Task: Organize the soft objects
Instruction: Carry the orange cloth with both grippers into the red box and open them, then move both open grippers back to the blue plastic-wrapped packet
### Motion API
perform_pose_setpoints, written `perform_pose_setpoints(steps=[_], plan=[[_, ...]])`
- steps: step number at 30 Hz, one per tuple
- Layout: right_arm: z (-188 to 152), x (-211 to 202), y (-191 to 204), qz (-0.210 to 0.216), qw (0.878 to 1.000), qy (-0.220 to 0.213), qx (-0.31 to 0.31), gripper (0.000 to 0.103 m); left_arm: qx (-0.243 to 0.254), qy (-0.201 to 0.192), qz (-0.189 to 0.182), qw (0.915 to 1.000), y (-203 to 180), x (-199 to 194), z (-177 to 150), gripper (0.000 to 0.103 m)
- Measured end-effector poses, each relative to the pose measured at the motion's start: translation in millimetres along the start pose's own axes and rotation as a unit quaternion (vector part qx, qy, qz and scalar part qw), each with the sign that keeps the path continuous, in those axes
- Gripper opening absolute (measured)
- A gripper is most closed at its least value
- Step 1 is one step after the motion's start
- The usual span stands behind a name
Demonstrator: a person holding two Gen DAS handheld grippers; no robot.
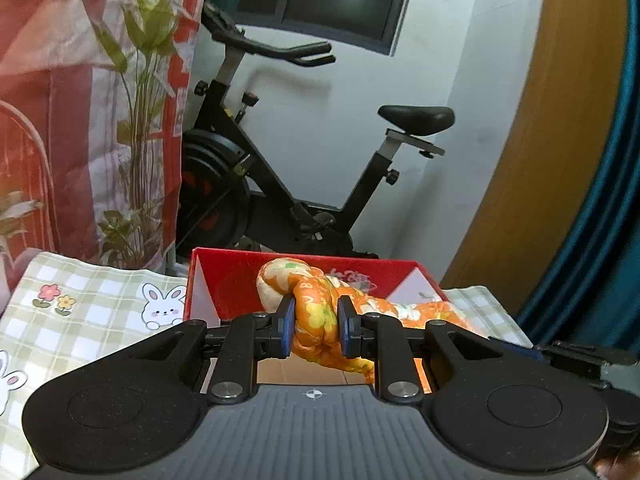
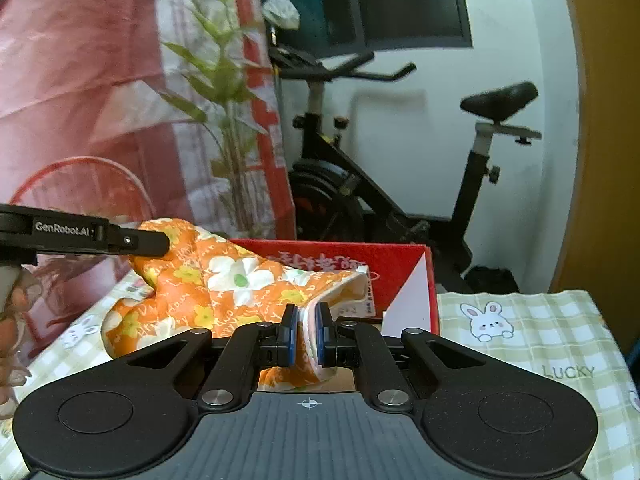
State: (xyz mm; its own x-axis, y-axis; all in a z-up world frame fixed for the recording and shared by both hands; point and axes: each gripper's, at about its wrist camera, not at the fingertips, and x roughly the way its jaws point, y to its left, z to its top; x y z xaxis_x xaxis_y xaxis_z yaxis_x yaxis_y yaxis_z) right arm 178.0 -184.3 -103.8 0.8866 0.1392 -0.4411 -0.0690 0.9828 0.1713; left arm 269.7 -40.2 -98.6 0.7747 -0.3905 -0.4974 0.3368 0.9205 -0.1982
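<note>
An orange cloth with white and yellow flowers (image 1: 320, 312) hangs stretched between both grippers, in front of and over an open red box (image 1: 236, 280). My left gripper (image 1: 317, 326) is shut on a bunched fold of the cloth. In the right wrist view the cloth (image 2: 224, 280) spreads wide from the left gripper's finger at the far left to my right gripper (image 2: 306, 332), which is shut on its thin white-edged hem. The red box (image 2: 396, 268) stands just behind, with printed characters on its inner wall.
The table wears a green checked cloth with bunnies (image 1: 80, 320). Behind stand a black exercise bike (image 1: 288, 184), a plant (image 1: 140, 140) and a red patterned curtain (image 1: 48, 80). A wooden door edge (image 1: 540, 160) and blue curtain are at the right. A person's hand (image 2: 8, 320) shows at the left.
</note>
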Motion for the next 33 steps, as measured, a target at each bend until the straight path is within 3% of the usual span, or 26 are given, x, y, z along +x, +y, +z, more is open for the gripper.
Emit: perform_pose_setpoints(steps=[8, 16, 18, 22, 33], plan=[[-1.3, 65.3, -17.7, -0.019, 0.999, 0.044, 0.006, 0.009, -0.009, 0.029, 0.010, 0.9995, 15.0, 49.2, 3.2, 0.023], [-15.5, 96.4, -20.1, -0.026, 0.996, 0.082, 0.008, 0.009, 0.002, 0.062, 0.020, 0.9979, 21.4, 72.3, -8.7, 0.023], [-18.9, 97.4, -20.2, -0.029, 0.996, 0.086, 0.005, 0.010, 0.006, 0.069, 0.021, 0.9973, 22.6, 75.1, -11.8, 0.024], [-22.9, 95.2, -16.8, -0.050, 0.995, 0.082, -0.003, 0.022, 0.016, 0.082, 0.017, 0.9964, 22.9, 77.4, -14.2, 0.053], [-19.6, 50.9, 3.2, -0.029, 0.998, 0.051, 0.005, 0.026, 0.023, 0.089, 0.021, 0.9956, 18.4, 32.7, -17.1, 0.055]])
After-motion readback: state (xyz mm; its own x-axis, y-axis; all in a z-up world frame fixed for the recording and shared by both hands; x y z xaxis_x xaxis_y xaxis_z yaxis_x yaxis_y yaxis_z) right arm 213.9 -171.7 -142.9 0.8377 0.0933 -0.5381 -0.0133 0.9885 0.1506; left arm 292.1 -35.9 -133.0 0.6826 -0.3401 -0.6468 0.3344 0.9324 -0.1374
